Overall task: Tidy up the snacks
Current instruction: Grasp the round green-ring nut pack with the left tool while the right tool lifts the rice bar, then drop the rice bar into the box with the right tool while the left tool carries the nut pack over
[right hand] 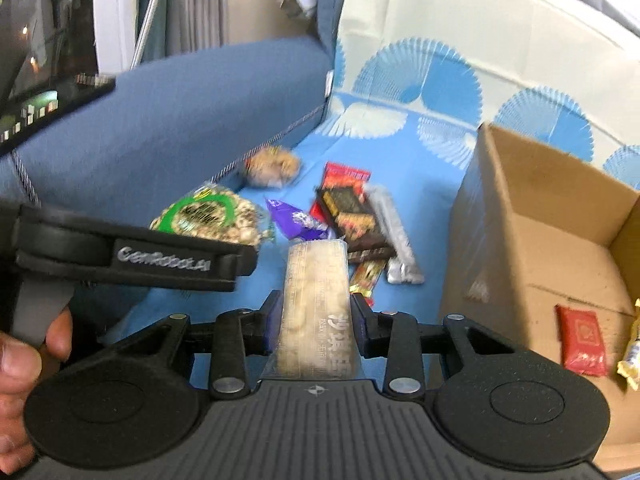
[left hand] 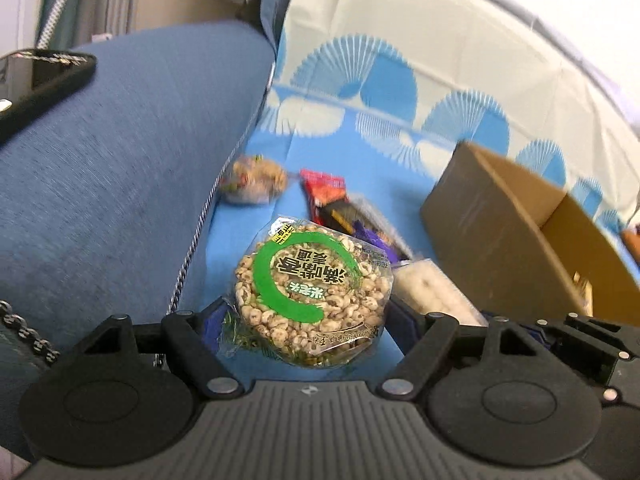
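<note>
My left gripper is shut on a round puffed-grain cake pack with a green ring label, held above the blue sheet; the pack also shows in the right wrist view. My right gripper is shut on a long clear pack of pale biscuits, also seen in the left wrist view. More snacks lie on the sheet: a purple packet, a dark bar, a silver bar, a red packet and a round nut cake.
An open cardboard box stands to the right, holding a red packet and a yellow-white wrapper. A blue cushion lies to the left. A dark phone rests on the cushion. The left gripper's body crosses the right wrist view.
</note>
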`<state>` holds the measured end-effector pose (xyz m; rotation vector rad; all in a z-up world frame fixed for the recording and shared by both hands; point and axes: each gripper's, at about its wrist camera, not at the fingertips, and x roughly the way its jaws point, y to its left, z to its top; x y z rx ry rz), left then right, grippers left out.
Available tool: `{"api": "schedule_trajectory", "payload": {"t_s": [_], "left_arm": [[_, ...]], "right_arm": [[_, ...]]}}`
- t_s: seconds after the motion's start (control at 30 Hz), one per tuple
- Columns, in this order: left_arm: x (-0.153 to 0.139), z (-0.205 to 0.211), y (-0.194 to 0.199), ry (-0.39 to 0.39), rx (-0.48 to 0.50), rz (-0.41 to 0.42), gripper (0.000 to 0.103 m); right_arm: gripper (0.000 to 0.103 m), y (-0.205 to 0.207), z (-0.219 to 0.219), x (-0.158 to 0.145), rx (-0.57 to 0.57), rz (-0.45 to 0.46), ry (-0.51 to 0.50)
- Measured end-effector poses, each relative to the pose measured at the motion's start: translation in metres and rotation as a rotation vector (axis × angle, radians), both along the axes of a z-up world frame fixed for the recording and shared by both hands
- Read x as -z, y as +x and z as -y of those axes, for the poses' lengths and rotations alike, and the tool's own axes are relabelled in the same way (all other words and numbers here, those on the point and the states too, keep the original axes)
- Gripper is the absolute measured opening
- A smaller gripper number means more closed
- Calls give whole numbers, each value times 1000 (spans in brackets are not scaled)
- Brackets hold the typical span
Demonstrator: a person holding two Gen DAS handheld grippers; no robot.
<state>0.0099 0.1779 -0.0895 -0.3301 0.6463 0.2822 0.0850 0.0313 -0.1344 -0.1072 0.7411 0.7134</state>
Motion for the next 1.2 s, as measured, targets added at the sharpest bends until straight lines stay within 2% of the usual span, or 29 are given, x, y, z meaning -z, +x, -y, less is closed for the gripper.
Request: {"api": "schedule_trajectory", "payload": {"t_s": [0.3,0.47,1.0,1.2], "left_arm": [[-11,3,-11,23,-26,100,83],[-14,5,-12,42,-35,126,83],[-13,11,-7,105,-53,98,83],[-12,18,-8,146,-40,117,83]], "right_arm": [[37,2,15,-19,38,70,71],[37,3,21,-24,34,113,86],[37,13,45,-40,36,191,142],[37,19,57,-46,48,198,170]]}}
